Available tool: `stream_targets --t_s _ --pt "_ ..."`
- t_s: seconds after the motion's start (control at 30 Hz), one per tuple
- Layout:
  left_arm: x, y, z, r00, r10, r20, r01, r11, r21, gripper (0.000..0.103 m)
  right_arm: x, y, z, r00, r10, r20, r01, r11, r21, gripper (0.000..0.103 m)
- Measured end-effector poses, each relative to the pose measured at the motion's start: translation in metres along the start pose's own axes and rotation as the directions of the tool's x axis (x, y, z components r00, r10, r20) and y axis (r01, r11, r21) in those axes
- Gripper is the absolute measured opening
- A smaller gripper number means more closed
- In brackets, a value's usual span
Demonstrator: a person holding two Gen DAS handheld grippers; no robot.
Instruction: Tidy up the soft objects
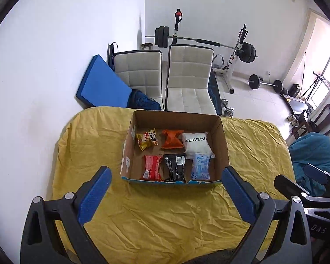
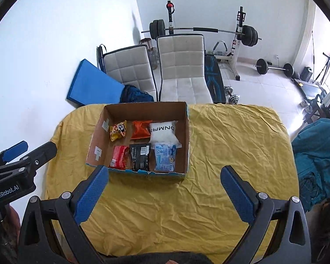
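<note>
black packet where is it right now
The black packet lies in the cardboard box, middle of the near row, between the red packet and the light blue packet, in front of the orange packet.

open brown cardboard box (image 1: pixel 222 140) on yellow-clothed desk (image 1: pixel 165 211) | six soft packets inside, two rows of three | two white padded chairs (image 1: pixel 187 74) behind desk
</note>
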State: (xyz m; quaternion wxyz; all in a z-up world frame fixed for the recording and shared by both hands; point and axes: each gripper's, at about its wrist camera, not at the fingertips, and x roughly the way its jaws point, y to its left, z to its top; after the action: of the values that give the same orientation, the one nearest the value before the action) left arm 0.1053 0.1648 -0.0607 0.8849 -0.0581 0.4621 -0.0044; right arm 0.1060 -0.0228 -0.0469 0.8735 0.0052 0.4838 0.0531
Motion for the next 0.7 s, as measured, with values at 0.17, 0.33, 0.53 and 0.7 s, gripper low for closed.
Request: stream_targets --t_s 0.17,0.33,0.53,0.7 --pt "-0.005 -0.002 -0.007 1.0 0.014 0.002 -0.014 1.0 0.007 0.103 -0.011 -0.001 0.0 1.0 -0.01 0.017 0.009 1.0 0.003 0.103" --pt "-0.003 -0.002 -0.014 0.999 0.042 -0.002 -0.042 0.999 0.003 0.103 -0.008 -0.002 -0.003 1.0 -0.019 0.007 0.019 1.0 0.008 0.103" --pt "-0.005 0.001 -0.017 0.999 0.04 0.015 -0.04 0.999 -0.017 0.103 -0.007 -0.004 -0.005 0.999 -0.037 0.002 0.037 0.999 0.008 0.103" --pt "-0.006 0.003 -0.018 1.0 0.021 0.017 -0.021 0.999 -0.03 0.103 -0.008 -0.005 -0.005 0.999 -0.042 0.009 0.042 0.999 0.009 0.103"
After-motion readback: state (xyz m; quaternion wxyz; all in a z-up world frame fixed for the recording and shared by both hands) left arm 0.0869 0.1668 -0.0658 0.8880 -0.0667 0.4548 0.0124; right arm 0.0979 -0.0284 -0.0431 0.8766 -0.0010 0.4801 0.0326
